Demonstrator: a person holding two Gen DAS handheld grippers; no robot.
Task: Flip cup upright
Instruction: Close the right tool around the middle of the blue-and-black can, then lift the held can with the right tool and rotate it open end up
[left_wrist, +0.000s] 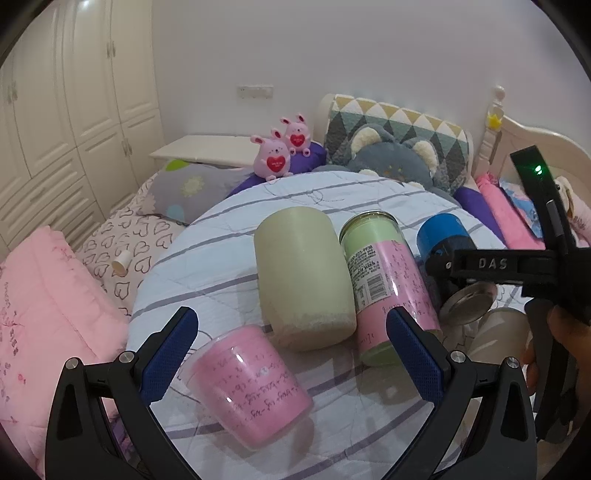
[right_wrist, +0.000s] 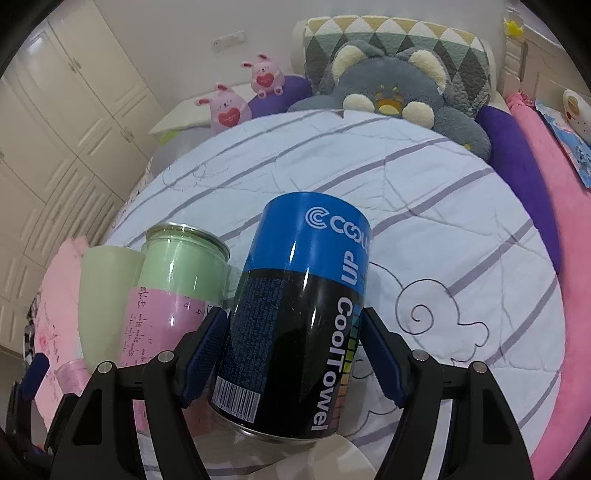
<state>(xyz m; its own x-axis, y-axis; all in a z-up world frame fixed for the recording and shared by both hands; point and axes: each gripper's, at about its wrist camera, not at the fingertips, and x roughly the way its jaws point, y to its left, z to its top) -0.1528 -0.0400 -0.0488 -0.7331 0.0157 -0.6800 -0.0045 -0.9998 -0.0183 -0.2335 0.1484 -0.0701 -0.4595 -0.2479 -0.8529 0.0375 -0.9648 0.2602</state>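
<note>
Several cups lie on their sides on a white striped quilt (left_wrist: 221, 266). A pink cup (left_wrist: 251, 384) lies between and just beyond my open left gripper (left_wrist: 291, 360). Past it lie a pale green cup (left_wrist: 304, 280) and a green jar with a pink label (left_wrist: 384, 280). My right gripper (right_wrist: 293, 360) is closed around a blue and black "Cool Towel" can (right_wrist: 295, 317), tilted with its metal end toward the camera. In the left wrist view that can (left_wrist: 443, 236) sits in the right gripper (left_wrist: 443, 269) at right.
A cream cup (left_wrist: 495, 332) lies under the right gripper. Pink bedding (left_wrist: 44, 314) lies at the left, with a heart-print pillow (left_wrist: 125, 243). A grey plush bear (right_wrist: 399, 85), two pink plush bunnies (right_wrist: 240, 99) and purple pillows sit at the headboard. A white wardrobe (left_wrist: 66, 92) stands left.
</note>
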